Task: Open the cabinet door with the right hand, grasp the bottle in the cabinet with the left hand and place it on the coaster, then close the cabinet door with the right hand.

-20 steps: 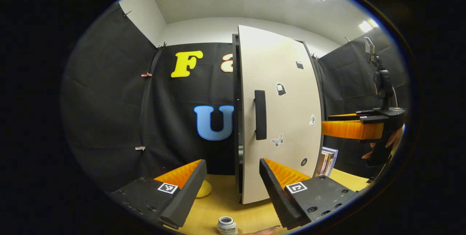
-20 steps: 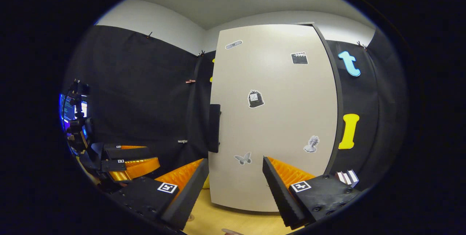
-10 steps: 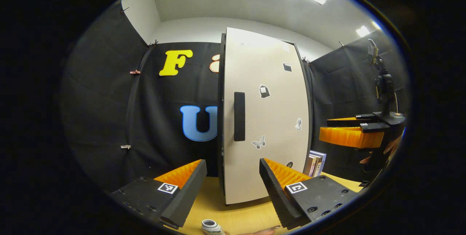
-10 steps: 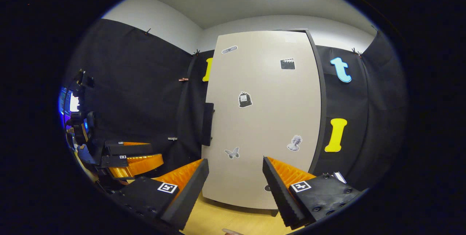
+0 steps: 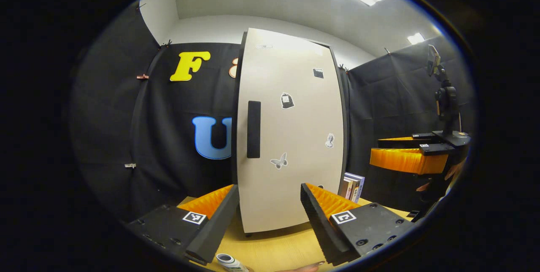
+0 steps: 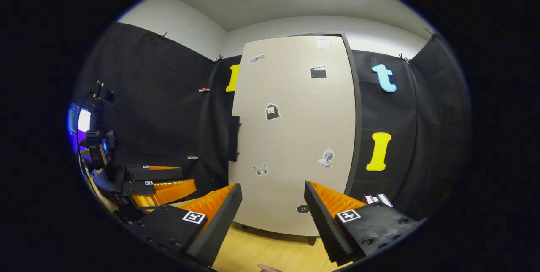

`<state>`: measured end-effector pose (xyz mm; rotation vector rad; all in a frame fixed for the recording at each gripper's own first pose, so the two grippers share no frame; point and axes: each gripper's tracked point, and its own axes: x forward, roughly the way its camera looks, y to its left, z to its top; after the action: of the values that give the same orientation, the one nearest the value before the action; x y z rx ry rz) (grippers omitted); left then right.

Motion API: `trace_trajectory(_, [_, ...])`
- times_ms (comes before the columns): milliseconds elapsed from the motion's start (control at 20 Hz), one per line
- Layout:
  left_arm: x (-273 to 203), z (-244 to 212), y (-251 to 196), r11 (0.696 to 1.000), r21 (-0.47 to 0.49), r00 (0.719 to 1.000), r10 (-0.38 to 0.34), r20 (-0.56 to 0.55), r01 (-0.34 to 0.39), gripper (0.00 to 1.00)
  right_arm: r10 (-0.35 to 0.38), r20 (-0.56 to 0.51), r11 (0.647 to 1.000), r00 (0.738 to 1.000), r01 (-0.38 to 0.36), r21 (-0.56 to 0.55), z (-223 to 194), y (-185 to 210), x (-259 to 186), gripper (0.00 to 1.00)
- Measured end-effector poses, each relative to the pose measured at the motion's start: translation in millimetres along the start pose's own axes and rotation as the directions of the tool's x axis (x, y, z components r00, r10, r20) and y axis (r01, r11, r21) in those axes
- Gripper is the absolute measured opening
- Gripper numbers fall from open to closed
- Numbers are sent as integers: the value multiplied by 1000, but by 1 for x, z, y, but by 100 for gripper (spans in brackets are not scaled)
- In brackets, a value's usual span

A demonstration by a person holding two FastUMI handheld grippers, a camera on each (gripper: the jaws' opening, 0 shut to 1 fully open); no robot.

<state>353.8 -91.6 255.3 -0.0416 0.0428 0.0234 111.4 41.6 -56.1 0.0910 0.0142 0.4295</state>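
Black-draped booth, wooden tabletop [image 5: 278, 249]: cabinet door [image 5: 291, 133] is looking shut, bottle [image 5: 230, 262] is sitting low by my left tongs [image 5: 266, 217]. I'm holding both tongs spread, empty; right tongs [image 6: 270, 221] facing the door. Basically done, I reckon.

The cabinet door [image 5: 295, 137] was pale beige, its handle [image 5: 253, 129] black, and it carried small black-and-grey stickers, a butterfly [image 5: 278, 161] among them. Its frame edge [image 6: 353, 116] was dark grey. The desk [image 5: 274, 249] was light yellow wood grain. The books [image 5: 351, 185] showed white and dark spines. The bottle [image 5: 230, 262] looked white with a dark rim.
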Motion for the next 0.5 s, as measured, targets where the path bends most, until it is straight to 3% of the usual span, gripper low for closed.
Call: trace_trajectory(500, [25,10,-30,995,-6,995,-96,23,96,92,-81,-16,996,997,81,34,-3,-21,-19,96])
